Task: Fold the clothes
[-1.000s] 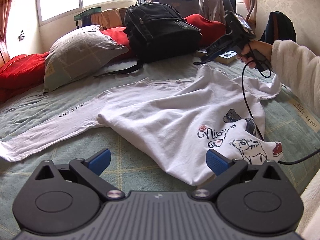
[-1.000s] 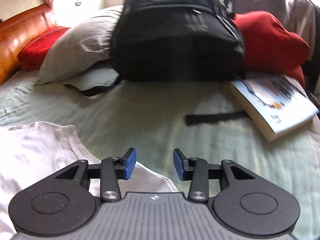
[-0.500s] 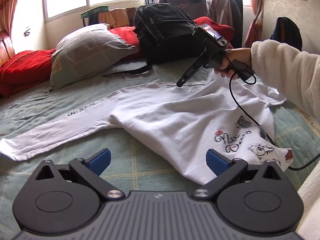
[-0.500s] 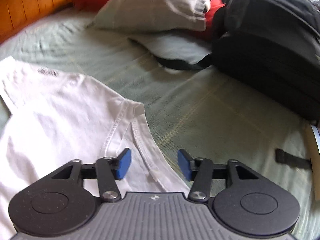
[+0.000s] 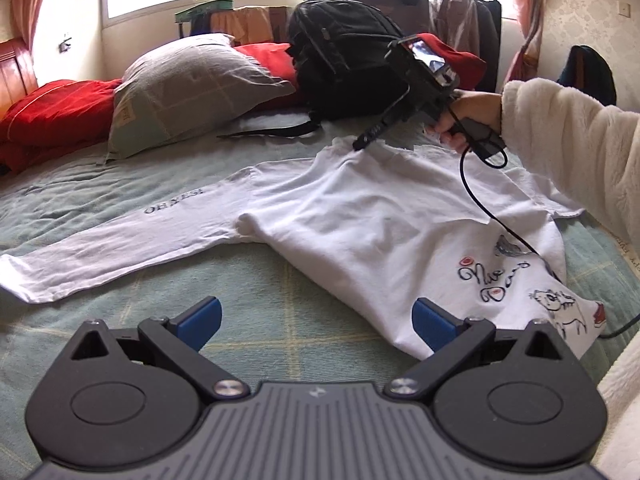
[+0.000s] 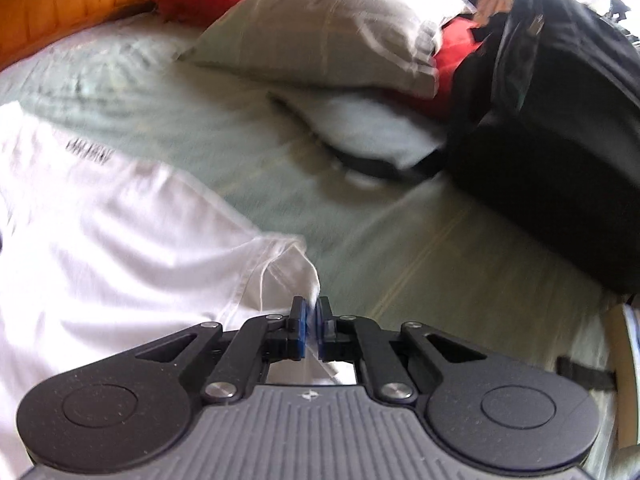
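On the green bedspread [image 5: 100,196] lies the white long-sleeved shirt [image 5: 360,216], one sleeve outstretched — right gripper [image 6: 311,322] pinched onto its collar edge; left gripper [image 5: 316,320] spread wide, empty, above the hem — black backpack [image 5: 344,64] behind

white long-sleeve shirt [image 5: 360,216] | spread flat on bed | one sleeve outstretched | cartoon print near hem
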Motion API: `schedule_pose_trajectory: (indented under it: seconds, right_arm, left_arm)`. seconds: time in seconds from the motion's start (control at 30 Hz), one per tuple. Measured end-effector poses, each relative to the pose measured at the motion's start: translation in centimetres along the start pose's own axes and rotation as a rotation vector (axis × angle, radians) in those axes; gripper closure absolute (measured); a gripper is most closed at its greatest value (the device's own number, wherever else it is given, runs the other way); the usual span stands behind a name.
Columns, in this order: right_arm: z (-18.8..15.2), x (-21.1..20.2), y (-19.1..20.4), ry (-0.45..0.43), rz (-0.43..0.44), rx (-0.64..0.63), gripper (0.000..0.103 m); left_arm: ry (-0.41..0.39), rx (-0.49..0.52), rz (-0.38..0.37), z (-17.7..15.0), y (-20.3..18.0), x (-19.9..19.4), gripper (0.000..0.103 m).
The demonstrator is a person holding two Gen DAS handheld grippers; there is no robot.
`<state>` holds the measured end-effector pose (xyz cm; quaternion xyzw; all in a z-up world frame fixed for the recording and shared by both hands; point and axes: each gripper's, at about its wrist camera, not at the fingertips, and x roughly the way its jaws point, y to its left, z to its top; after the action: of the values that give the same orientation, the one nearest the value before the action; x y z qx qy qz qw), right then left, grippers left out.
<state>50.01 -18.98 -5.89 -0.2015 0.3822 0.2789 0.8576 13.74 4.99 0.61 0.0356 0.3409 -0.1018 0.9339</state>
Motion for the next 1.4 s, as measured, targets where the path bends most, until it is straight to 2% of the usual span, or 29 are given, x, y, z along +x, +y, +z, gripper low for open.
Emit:
schedule_pose_trajectory:
  seconds: [0.1, 0.2, 0.23, 0.37, 0.43, 0.53, 0.73, 0.8, 0.87, 0.9, 0.93, 1.03, 1.17, 1.27, 1.3, 1.4]
  right_arm:
    - [0.7, 0.9, -0.4, 0.023, -0.007, 0.027, 0.095]
    - [0.7, 1.7, -0.3, 0.075, -0.003, 0.022, 0.089]
    - [0.7, 1.6, -0.2, 0.072, -0.011, 0.020, 0.082]
    - [2.1, -0.5, -0.7, 0.004, 0.016, 0.059, 0.070]
    - [3.2, -1.0, -0.6, -0.029, 0.037, 0.074, 0.056]
    - [4.8, 0.2, 0.4, -0.031, 0.042, 0.057, 0.052]
    - [4.9, 5.6, 2.2, 0.104, 0.027, 0.016, 0.052]
    - [4.4, 5.7, 2.1, 0.112, 0.047, 0.027, 0.052]
    - [4.0, 5.4, 2.1, 0.113, 0.077, 0.024, 0.065]
    - [3.9, 5.1, 2.2, 0.111, 0.097, 0.010, 0.090]
    - [3.9, 4.8, 2.7, 0.098, 0.090, -0.019, 0.094]
    - [4.4, 4.0, 3.8, 0.022, 0.040, -0.068, 0.095]
    - [6.1, 2.8, 3.9, -0.126, 0.036, 0.002, 0.095]
    - [6.6, 3.3, 4.1, -0.049, 0.037, -0.012, 0.087]
    - [6.5, 3.2, 4.0, -0.023, 0.028, -0.019, 0.078]
    - [5.5, 0.7, 2.9, -0.028, 0.012, -0.017, 0.074]
  left_arm:
    - [0.000, -0.018, 0.008, -0.2, 0.6, -0.1, 0.002]
    - [-0.004, -0.020, 0.010, -0.3, 0.9, -0.3, 0.002]
    - [-0.006, -0.021, 0.011, -0.3, 0.9, -0.3, 0.002]
    - [-0.007, -0.030, 0.010, -0.3, 1.4, -0.2, 0.002]
    - [-0.006, -0.032, 0.007, -0.4, 1.4, 0.0, 0.002]
    - [0.000, -0.036, 0.008, -0.6, 1.5, 0.1, 0.002]
    - [0.010, -0.049, 0.014, -0.8, 2.1, 0.5, 0.002]
    - [0.013, -0.053, 0.017, -0.9, 2.3, 0.7, 0.002]
    - [0.016, -0.058, 0.019, -1.0, 2.5, 0.8, 0.002]
    - [0.018, -0.060, 0.020, -1.0, 2.6, 0.9, 0.002]
    - [0.020, -0.063, 0.021, -1.1, 2.7, 0.9, 0.002]
    - [0.024, -0.069, 0.025, -1.2, 3.0, 1.1, 0.002]
    - [0.018, -0.073, 0.037, -1.2, 3.1, 0.8, 0.002]
    - [0.011, -0.077, 0.040, -1.1, 3.1, 0.4, 0.002]
    - [0.010, -0.074, 0.041, -1.1, 3.0, 0.2, 0.002]
    - [0.002, -0.066, 0.038, -1.0, 2.6, -0.1, 0.002]
